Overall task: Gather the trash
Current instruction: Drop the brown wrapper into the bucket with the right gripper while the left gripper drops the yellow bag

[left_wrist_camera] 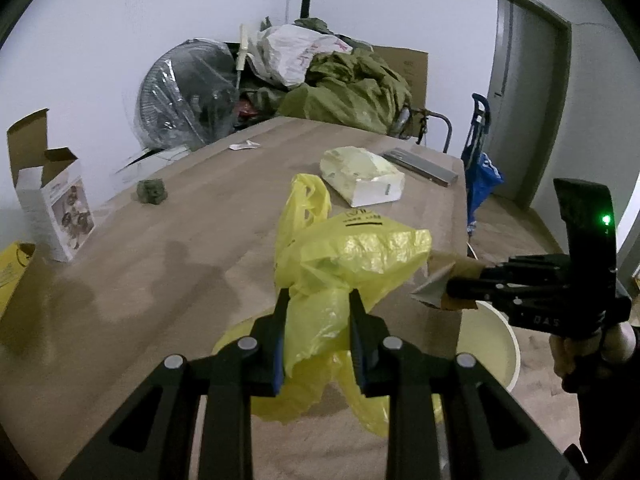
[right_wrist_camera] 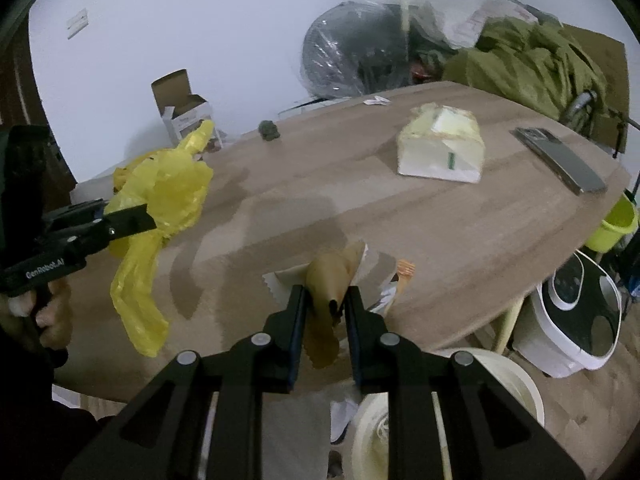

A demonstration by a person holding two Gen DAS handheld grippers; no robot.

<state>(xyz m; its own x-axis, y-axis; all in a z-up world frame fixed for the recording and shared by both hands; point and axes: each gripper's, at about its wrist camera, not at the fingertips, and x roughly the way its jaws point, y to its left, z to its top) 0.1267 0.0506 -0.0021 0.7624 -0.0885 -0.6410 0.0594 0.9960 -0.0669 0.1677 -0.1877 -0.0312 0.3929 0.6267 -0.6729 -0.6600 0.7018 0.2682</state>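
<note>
My left gripper (left_wrist_camera: 318, 296) is shut on a crumpled yellow plastic bag (left_wrist_camera: 344, 260), which hangs above the near part of the wooden table (left_wrist_camera: 168, 248). The same bag (right_wrist_camera: 160, 188) and left gripper (right_wrist_camera: 150, 216) show at the left of the right wrist view. My right gripper (right_wrist_camera: 324, 294) is shut on a brown paper wrapper (right_wrist_camera: 332, 276) with a silvery inside, held over the table's near edge. In the left wrist view the right gripper (left_wrist_camera: 452, 290) holds that wrapper (left_wrist_camera: 444, 280) beside the bag. A white bin (right_wrist_camera: 460, 400) stands on the floor below the table edge.
On the table lie a tissue pack (right_wrist_camera: 440, 148), a phone (right_wrist_camera: 560, 160), a small dark green lump (right_wrist_camera: 270, 130) and a scrap of white paper (right_wrist_camera: 376, 100). An open carton (left_wrist_camera: 52, 200), a wrapped fan (left_wrist_camera: 188, 96) and green cloth (left_wrist_camera: 352, 88) stand behind. A white appliance (right_wrist_camera: 576, 316) sits on the floor.
</note>
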